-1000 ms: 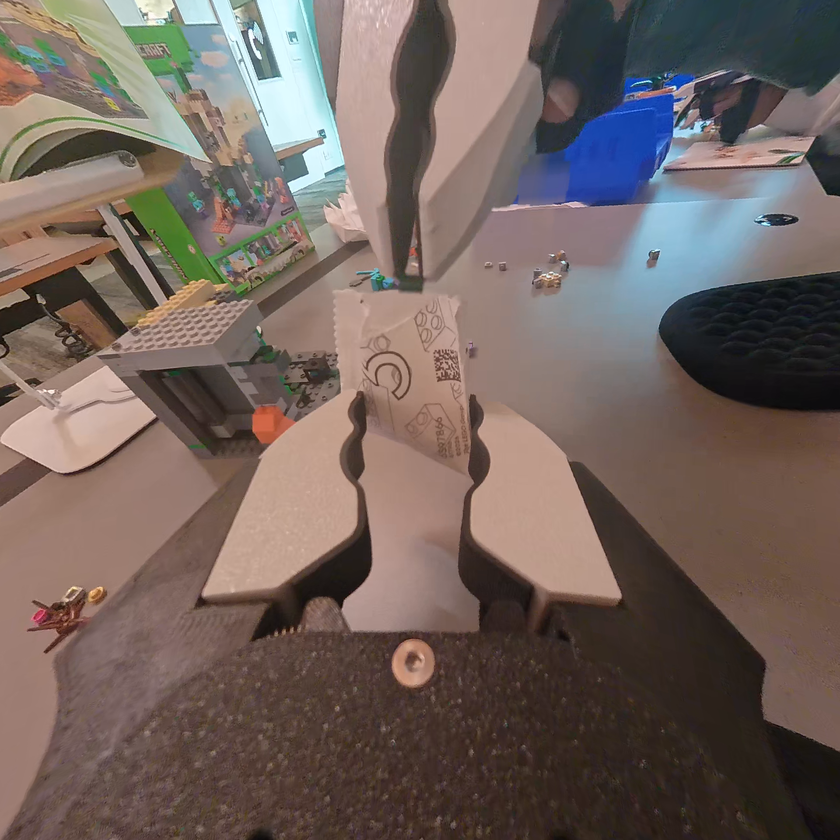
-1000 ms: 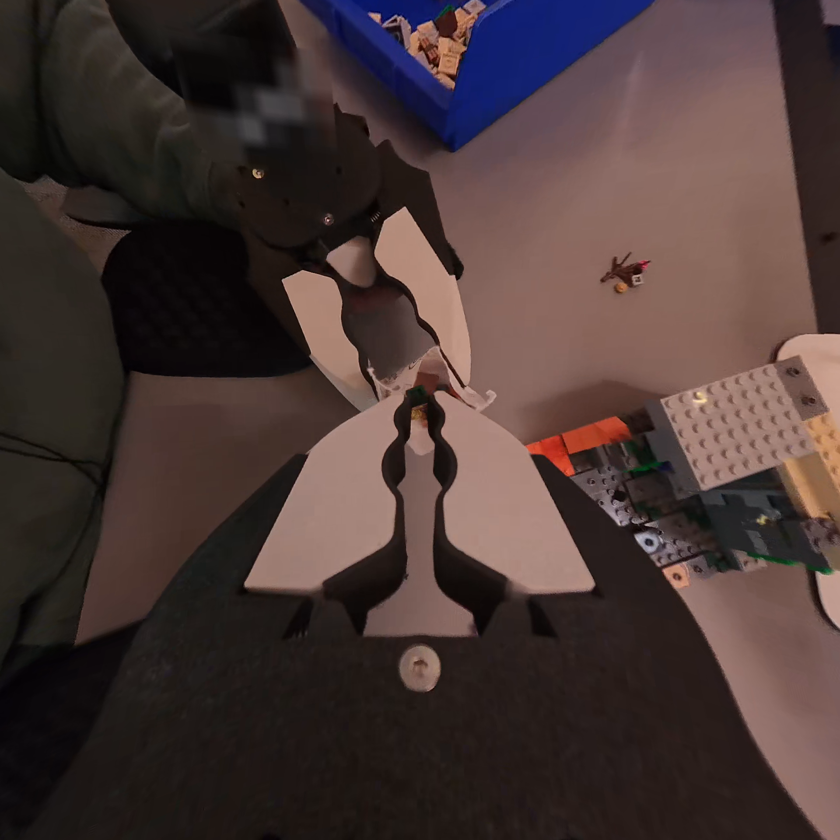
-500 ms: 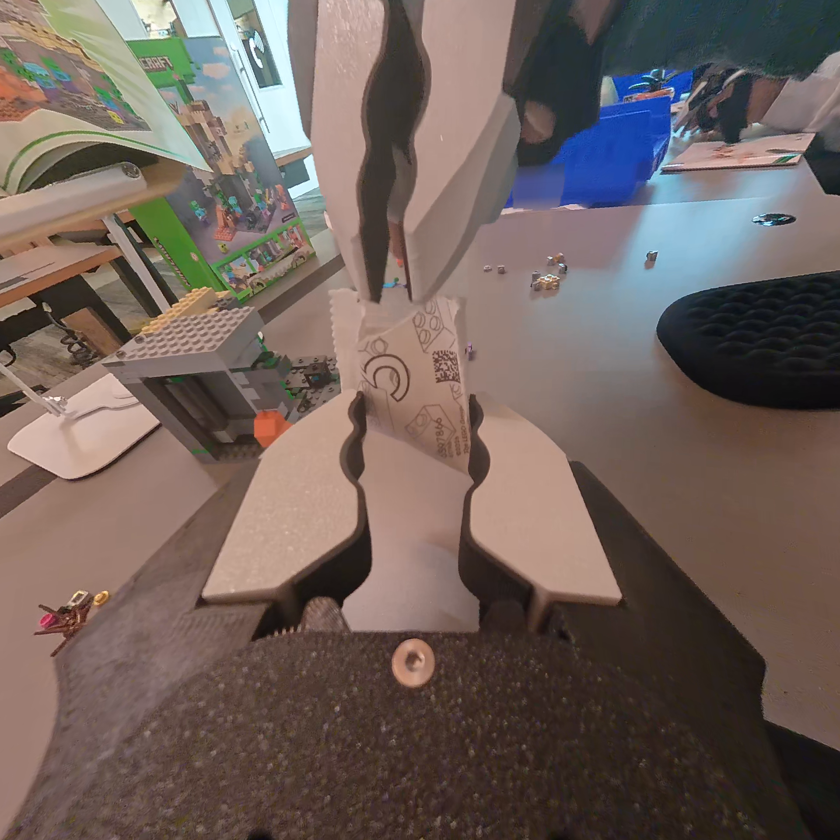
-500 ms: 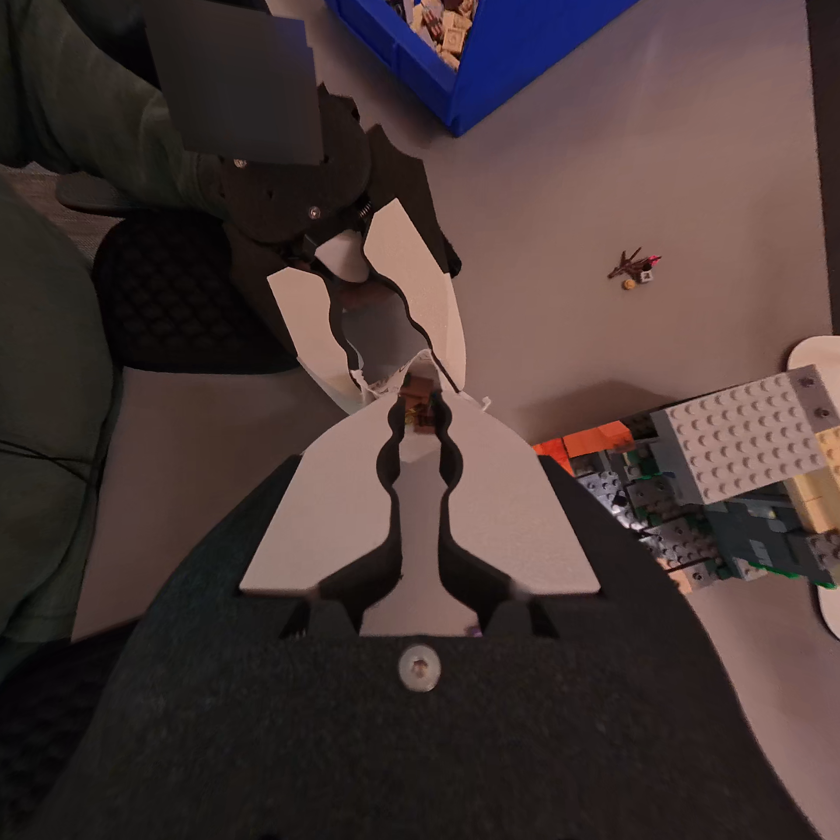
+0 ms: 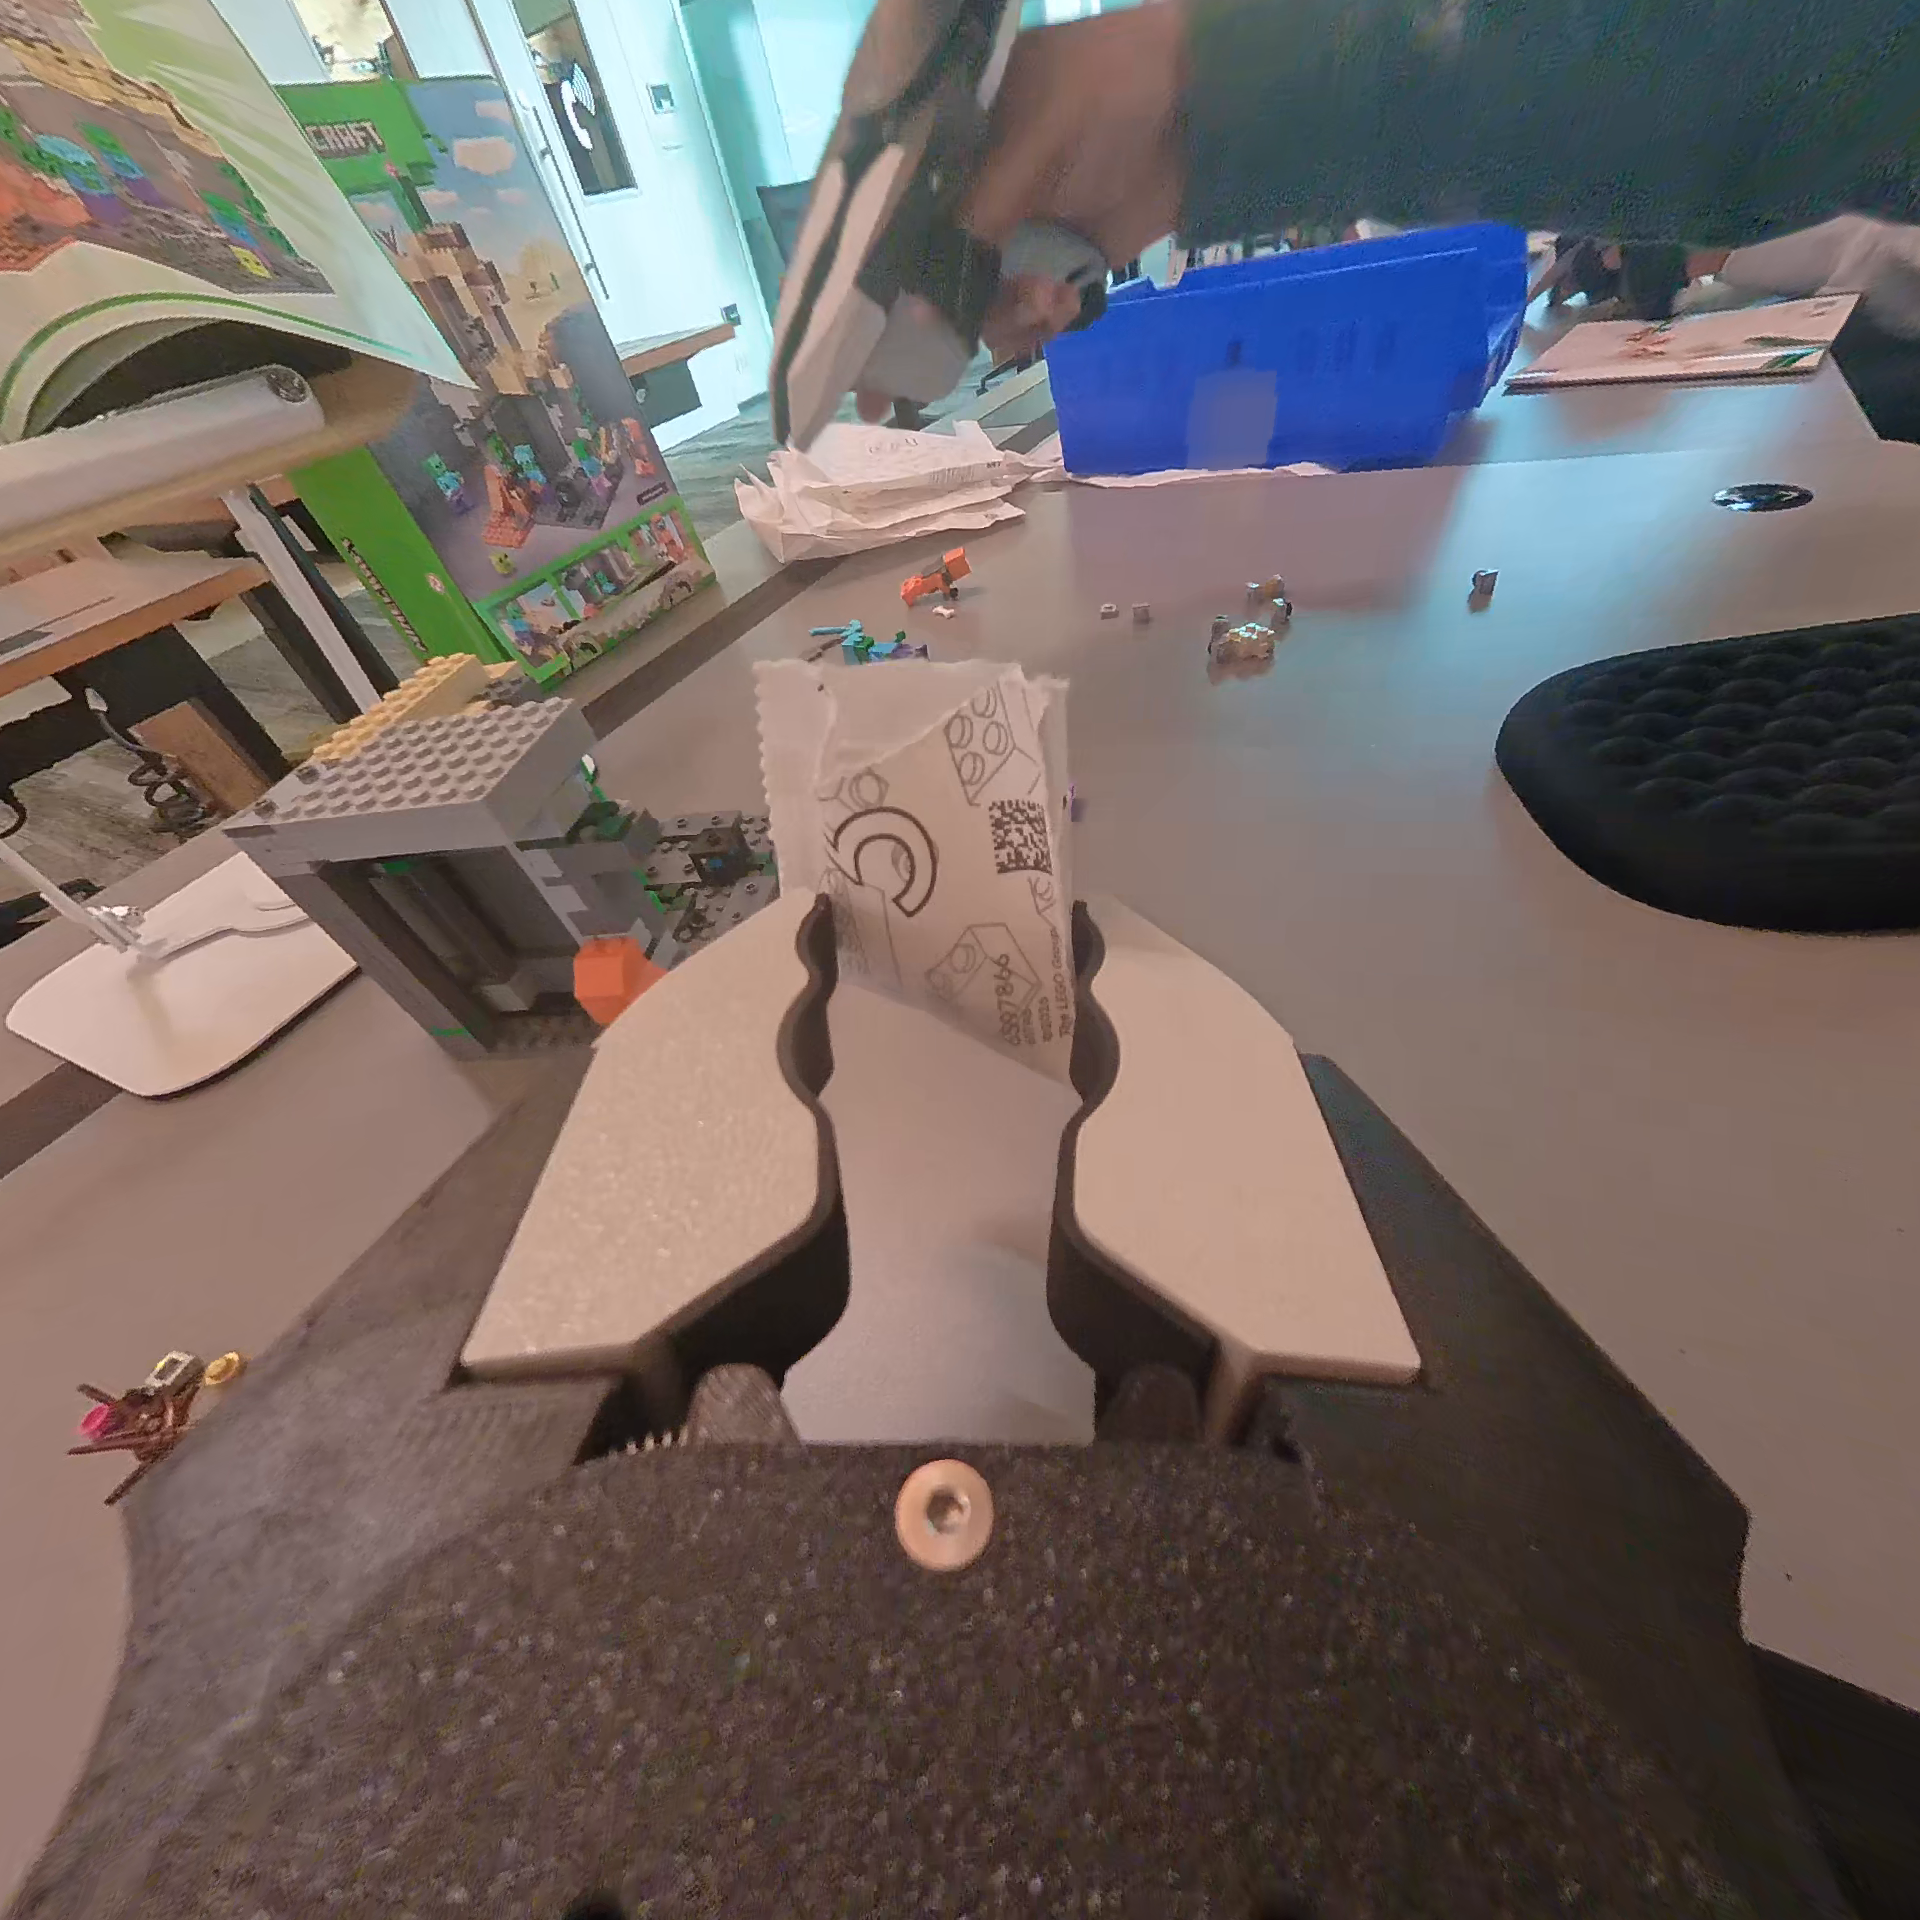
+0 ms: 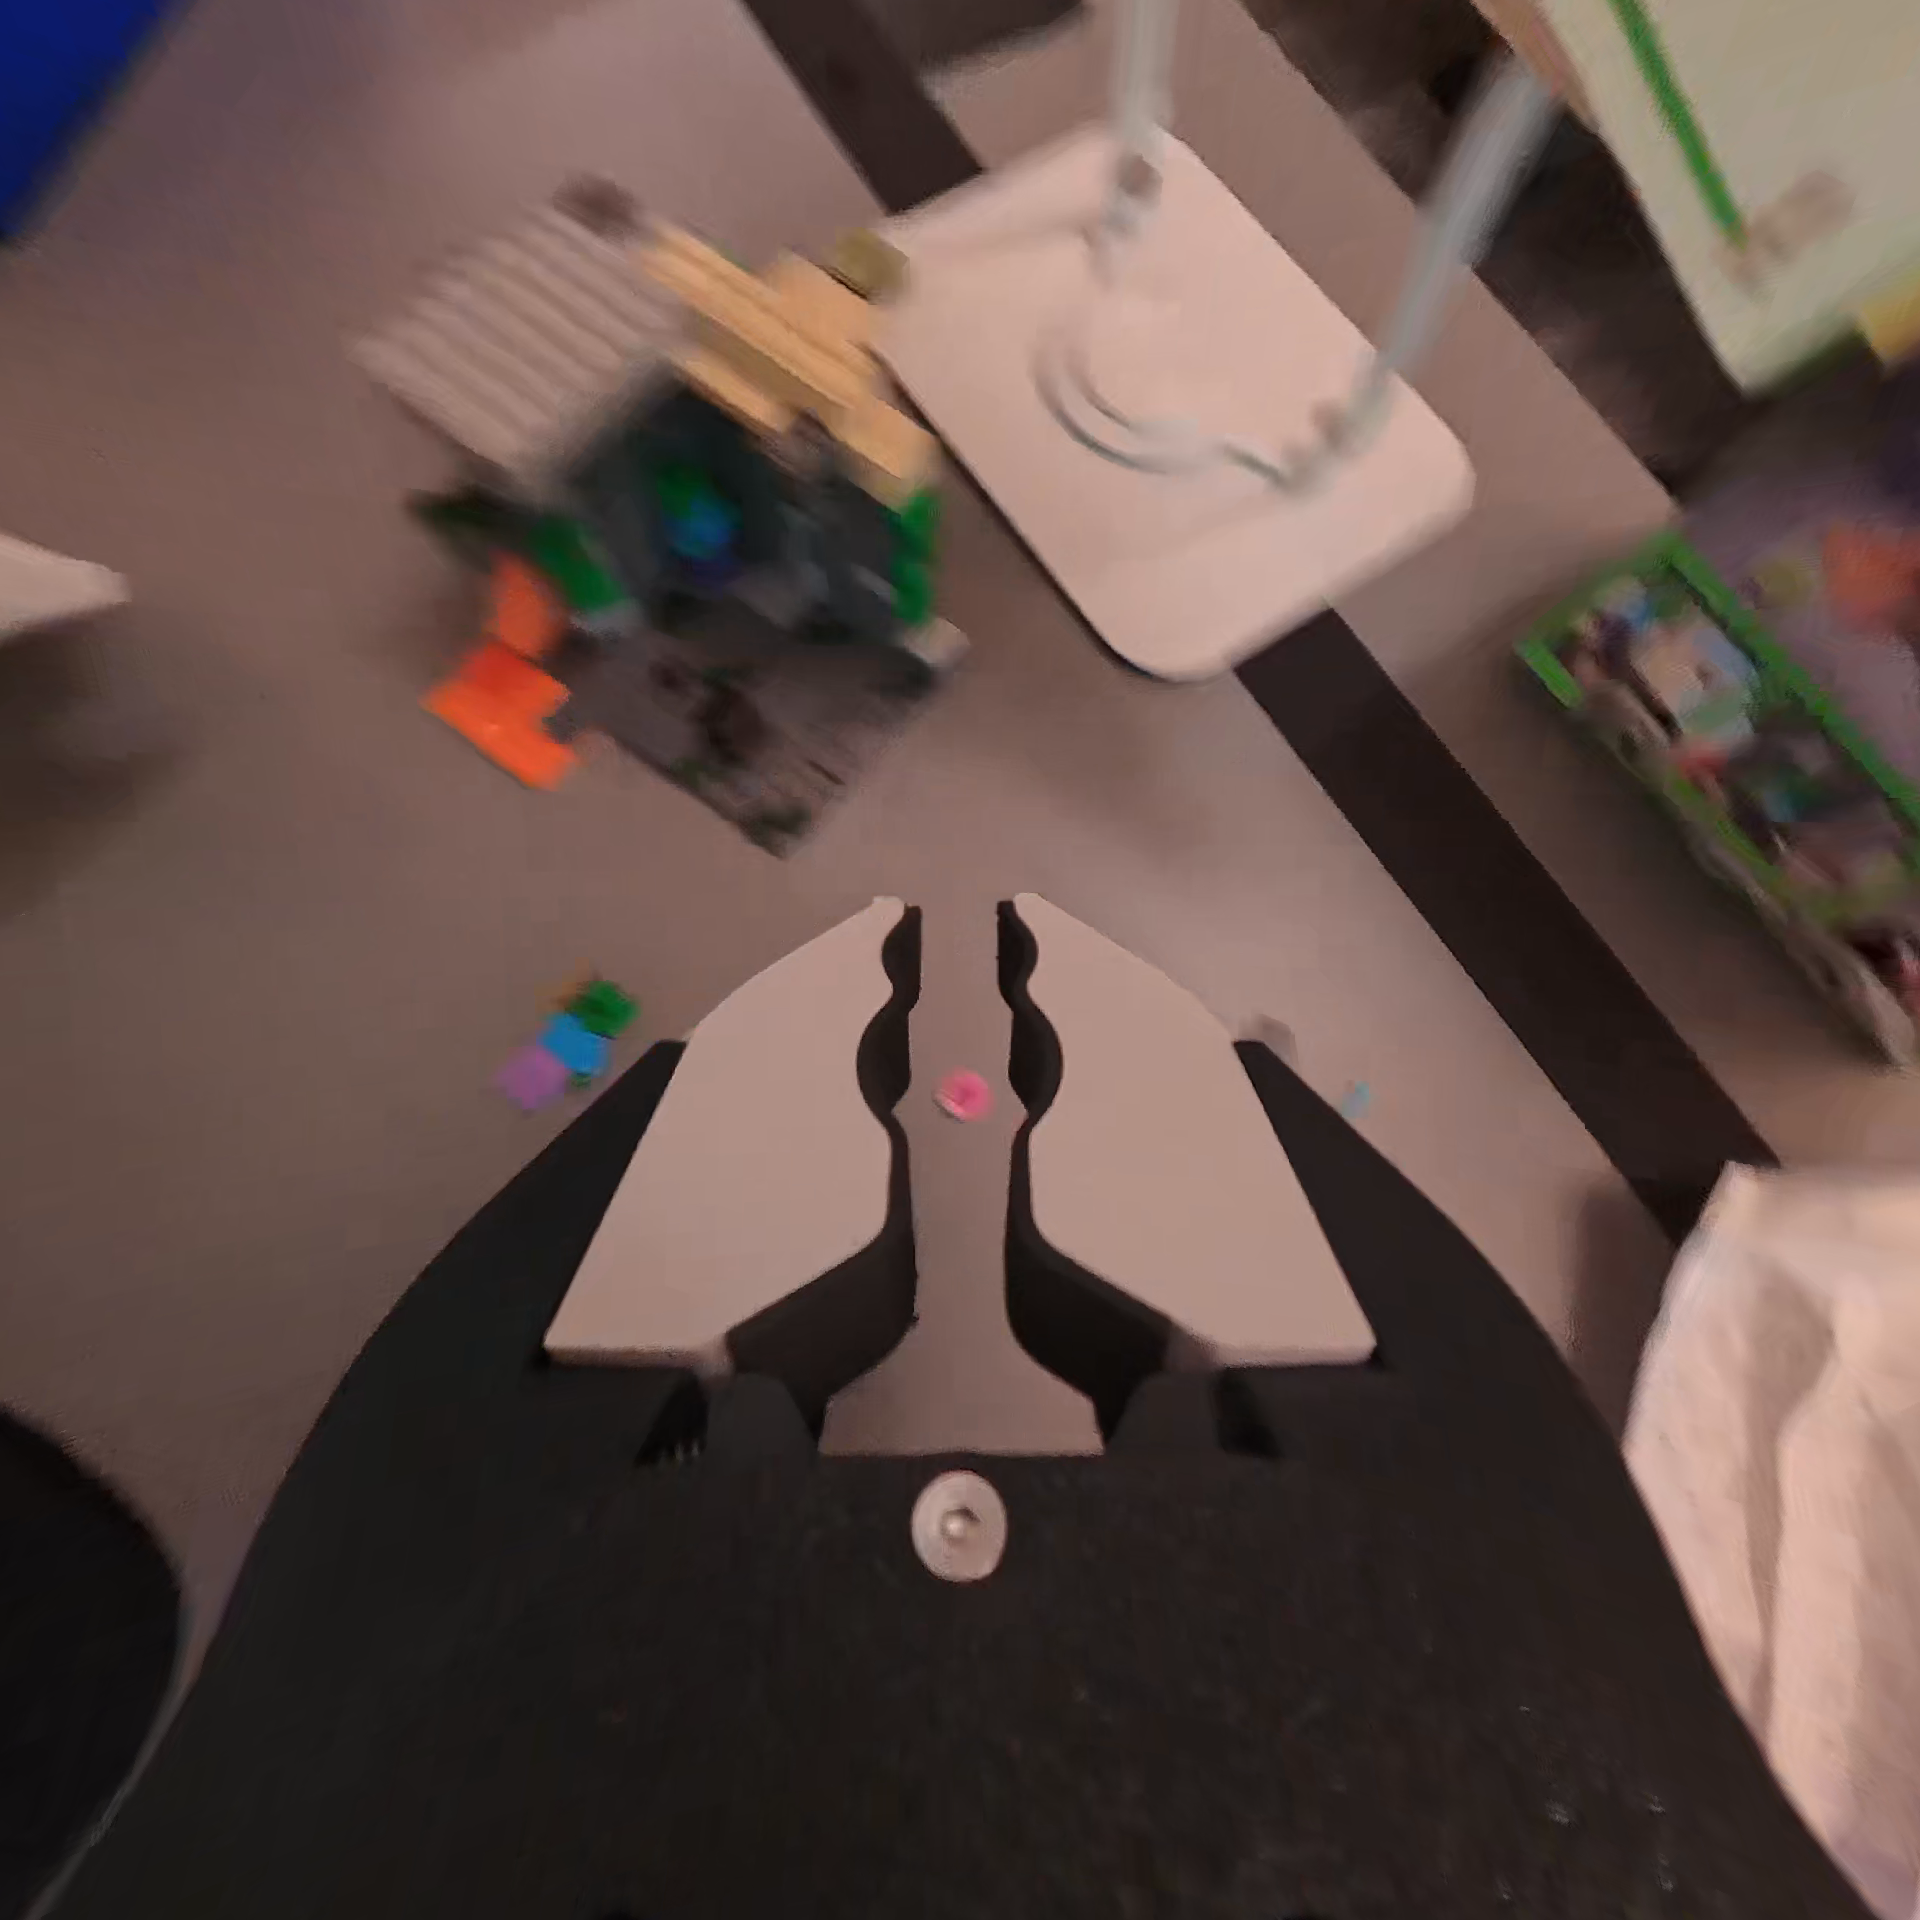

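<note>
My left gripper (image 5: 945, 920) is shut on a torn-open white paper bag (image 5: 925, 810) with printed brick drawings and holds it upright above the grey table (image 5: 1351, 935). My right gripper (image 6: 956, 902) is narrowly open and empty, pointing down at the table (image 6: 260, 935). A small pink piece (image 6: 961, 1094) lies on the table, seen through the gap between its fingers. In the left wrist view the right gripper (image 5: 821, 343) is a blur in a hand, far above and behind the bag.
A grey brick build (image 5: 436, 831) with orange parts stands left of the bag; it also shows blurred in the right wrist view (image 6: 707, 540). Also here: white stand base (image 6: 1174, 468), blue bin (image 5: 1278, 353), black mat (image 5: 1714, 769), pile of empty bags (image 5: 883, 488), scattered small pieces (image 5: 1242, 639).
My right gripper has left the bag's mouth, swung away fast over the brick build, and no longer pinches the small piece. My left gripper still holds the bag in place.
</note>
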`<action>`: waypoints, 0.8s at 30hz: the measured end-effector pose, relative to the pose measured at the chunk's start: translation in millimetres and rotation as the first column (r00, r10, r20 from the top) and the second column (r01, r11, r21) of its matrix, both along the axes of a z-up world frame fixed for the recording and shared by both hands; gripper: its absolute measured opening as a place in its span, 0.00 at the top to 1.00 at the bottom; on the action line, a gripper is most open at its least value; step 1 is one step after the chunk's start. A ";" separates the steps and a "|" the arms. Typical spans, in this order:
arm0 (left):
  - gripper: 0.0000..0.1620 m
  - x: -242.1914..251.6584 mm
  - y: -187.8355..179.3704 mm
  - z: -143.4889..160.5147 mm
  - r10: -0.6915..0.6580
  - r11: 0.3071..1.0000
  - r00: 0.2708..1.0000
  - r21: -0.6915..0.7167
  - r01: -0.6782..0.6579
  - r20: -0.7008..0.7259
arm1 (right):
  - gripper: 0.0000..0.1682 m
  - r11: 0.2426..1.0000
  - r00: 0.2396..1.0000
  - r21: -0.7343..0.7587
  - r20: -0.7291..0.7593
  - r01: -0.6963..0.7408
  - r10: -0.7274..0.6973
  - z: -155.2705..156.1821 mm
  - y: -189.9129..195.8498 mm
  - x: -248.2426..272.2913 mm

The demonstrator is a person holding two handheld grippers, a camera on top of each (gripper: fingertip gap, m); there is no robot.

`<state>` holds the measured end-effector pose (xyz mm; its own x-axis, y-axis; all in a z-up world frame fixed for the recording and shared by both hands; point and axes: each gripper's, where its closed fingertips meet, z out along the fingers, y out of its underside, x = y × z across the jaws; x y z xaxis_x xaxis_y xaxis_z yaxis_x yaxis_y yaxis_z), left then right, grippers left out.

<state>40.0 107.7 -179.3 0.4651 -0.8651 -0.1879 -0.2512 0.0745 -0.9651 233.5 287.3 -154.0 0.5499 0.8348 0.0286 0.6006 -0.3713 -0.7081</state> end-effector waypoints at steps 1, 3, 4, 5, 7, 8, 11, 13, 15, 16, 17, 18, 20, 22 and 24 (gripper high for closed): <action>0.74 0.0 0.4 -0.6 0.000 1.000 1.000 -0.002 0.000 -0.001 | 0.92 0.998 0.998 -0.017 0.010 0.058 -0.058 -11.7 12.5 21.2; 0.74 -0.4 1.3 -1.6 0.002 1.000 1.000 -0.007 -0.002 -0.001 | 0.92 0.986 0.987 -0.052 0.020 0.160 -0.159 -33.0 31.7 57.9; 0.74 -0.7 2.0 -2.0 0.004 1.000 1.000 -0.009 -0.004 0.000 | 0.91 0.978 0.980 -0.064 0.026 0.201 -0.199 -42.2 39.3 73.2; 0.74 -1.2 2.7 -2.3 0.006 1.000 1.000 -0.012 -0.006 0.000 | 0.91 0.970 0.973 -0.073 0.029 0.232 -0.230 -50.0 45.3 85.7; 0.74 -1.5 3.7 -3.3 0.007 1.000 1.000 -0.018 -0.007 0.001 | 0.91 0.960 0.965 -0.095 0.032 0.264 -0.262 -62.5 53.5 101.5; 0.74 -1.5 4.0 -3.7 0.007 1.000 1.000 -0.021 -0.007 0.001 | 0.91 0.958 0.963 -0.098 0.037 0.271 -0.269 -67.4 57.0 105.9; 0.74 -1.3 4.4 -4.9 0.005 1.000 1.000 -0.027 -0.005 -0.001 | 0.90 0.954 0.960 -0.116 0.068 0.277 -0.271 -80.5 65.0 108.3; 0.74 -1.3 4.7 -5.7 0.006 1.000 1.000 -0.029 -0.006 -0.004 | 0.90 0.949 0.958 -0.140 0.087 0.282 -0.272 -88.7 69.2 103.1; 0.74 -1.8 5.3 -5.7 0.007 0.999 1.000 -0.032 -0.007 -0.001 | 0.90 0.940 0.949 -0.154 0.132 0.304 -0.286 -97.7 74.6 99.9; 0.74 -2.0 5.4 -5.8 0.007 0.999 1.000 -0.034 -0.007 0.000 | 0.90 0.934 0.944 -0.163 0.149 0.319 -0.296 -101.6 77.6 98.4; 0.74 -2.2 5.6 -5.8 0.008 0.999 1.000 -0.034 -0.008 0.000 | 0.90 0.926 0.939 -0.178 0.156 0.333 -0.308 -104.7 80.4 96.3; 0.74 -2.4 5.7 -5.9 0.008 0.999 1.000 -0.035 -0.008 0.000 | 0.90 0.918 0.935 -0.194 0.155 0.345 -0.318 -106.7 82.7 93.5; 0.74 -2.7 5.7 -5.9 0.008 0.999 1.000 -0.035 -0.008 0.000 | 0.90 0.908 0.930 -0.215 0.158 0.361 -0.332 -109.2 86.5 88.8; 0.74 -2.7 5.5 -5.8 0.008 0.999 1.000 -0.034 -0.008 -0.001 | 0.90 0.901 0.925 -0.225 0.175 0.371 -0.337 -112.1 87.9 86.2; 0.74 -2.5 5.2 -5.8 0.006 0.999 1.000 -0.034 -0.006 -0.001 | 0.92 0.898 0.919 -0.221 0.198 0.382 -0.342 -113.3 88.9 86.2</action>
